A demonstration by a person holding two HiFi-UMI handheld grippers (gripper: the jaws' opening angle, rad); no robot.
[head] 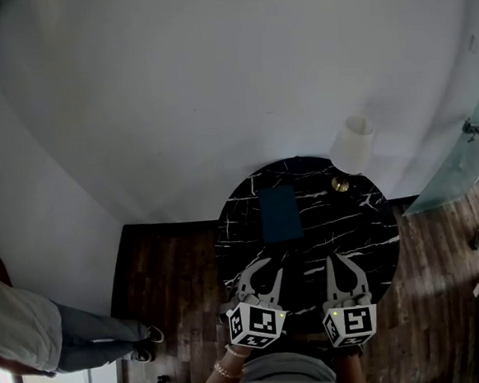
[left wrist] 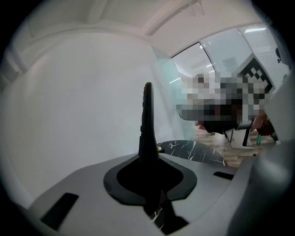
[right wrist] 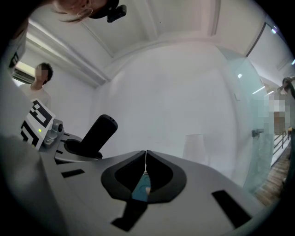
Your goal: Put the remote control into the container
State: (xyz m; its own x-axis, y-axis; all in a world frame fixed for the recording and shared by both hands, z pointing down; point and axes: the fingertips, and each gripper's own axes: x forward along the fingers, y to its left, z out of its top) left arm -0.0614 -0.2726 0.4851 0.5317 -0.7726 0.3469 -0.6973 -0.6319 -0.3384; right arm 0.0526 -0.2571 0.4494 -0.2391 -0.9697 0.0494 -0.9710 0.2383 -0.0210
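On the table (head: 354,227) the blue container (head: 280,213) lies just ahead of the left gripper (left wrist: 150,156), which clamps the upright remote control (left wrist: 147,120), while the right gripper (right wrist: 145,159) is closed on nothing, so carrying over and release remain.

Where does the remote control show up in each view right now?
Head view: cannot be made out against the black table.
Left gripper view: the remote control stands at centre, upright and edge-on, clamped by the left hand-held gripper.
Right gripper view: far left, a tilted dark bar.
Shared landmark: the left hand-held gripper, in all three.
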